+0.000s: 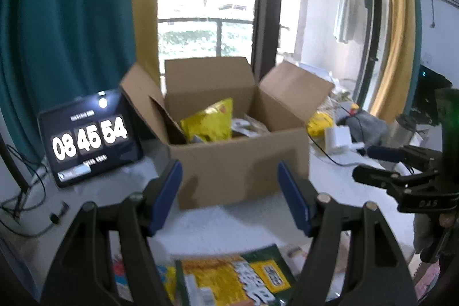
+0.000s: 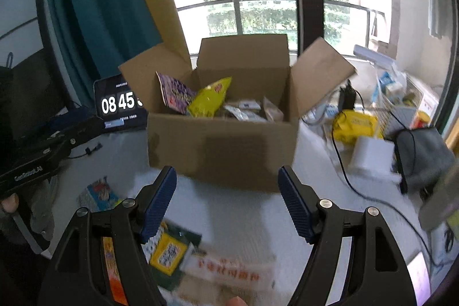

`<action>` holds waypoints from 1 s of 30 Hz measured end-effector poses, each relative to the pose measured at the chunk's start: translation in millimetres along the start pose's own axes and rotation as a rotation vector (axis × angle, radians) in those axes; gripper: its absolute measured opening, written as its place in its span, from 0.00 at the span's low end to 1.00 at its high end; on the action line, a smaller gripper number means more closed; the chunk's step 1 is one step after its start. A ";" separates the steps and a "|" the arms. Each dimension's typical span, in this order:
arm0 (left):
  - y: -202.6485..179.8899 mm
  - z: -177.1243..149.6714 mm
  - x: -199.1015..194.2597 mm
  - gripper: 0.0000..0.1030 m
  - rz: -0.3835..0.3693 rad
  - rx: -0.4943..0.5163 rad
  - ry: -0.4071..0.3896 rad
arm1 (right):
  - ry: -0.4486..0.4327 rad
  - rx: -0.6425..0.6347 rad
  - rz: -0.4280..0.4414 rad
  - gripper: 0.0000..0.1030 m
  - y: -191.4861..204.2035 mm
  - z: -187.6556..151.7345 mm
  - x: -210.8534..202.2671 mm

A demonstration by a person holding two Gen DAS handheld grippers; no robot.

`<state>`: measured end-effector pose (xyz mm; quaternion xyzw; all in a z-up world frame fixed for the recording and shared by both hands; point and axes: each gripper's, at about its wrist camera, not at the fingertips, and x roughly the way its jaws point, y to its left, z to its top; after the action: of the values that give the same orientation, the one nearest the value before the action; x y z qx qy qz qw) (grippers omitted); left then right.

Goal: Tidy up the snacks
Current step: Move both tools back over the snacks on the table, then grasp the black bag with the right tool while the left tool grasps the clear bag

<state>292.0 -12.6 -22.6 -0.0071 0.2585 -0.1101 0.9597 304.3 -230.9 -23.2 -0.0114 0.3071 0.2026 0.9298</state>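
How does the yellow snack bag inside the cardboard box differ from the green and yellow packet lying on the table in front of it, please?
The yellow snack bag stands tilted inside the cardboard box; the green and yellow packet lies flat on the table outside it. The bag is almost all yellow; the packet has a dark green border round yellow panels. The bag is already stowed, the packet not yet. Neither gripper touches either one.
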 end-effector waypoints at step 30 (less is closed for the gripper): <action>-127.2 -150.4 -2.7 0.68 -0.122 0.018 0.272 | 0.106 0.087 0.016 0.74 -54.2 -156.7 -44.9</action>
<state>188.4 -129.7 -142.6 0.0010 0.3841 -0.1704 0.9074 203.6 -320.1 -130.1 0.0207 0.3645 0.1958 0.9101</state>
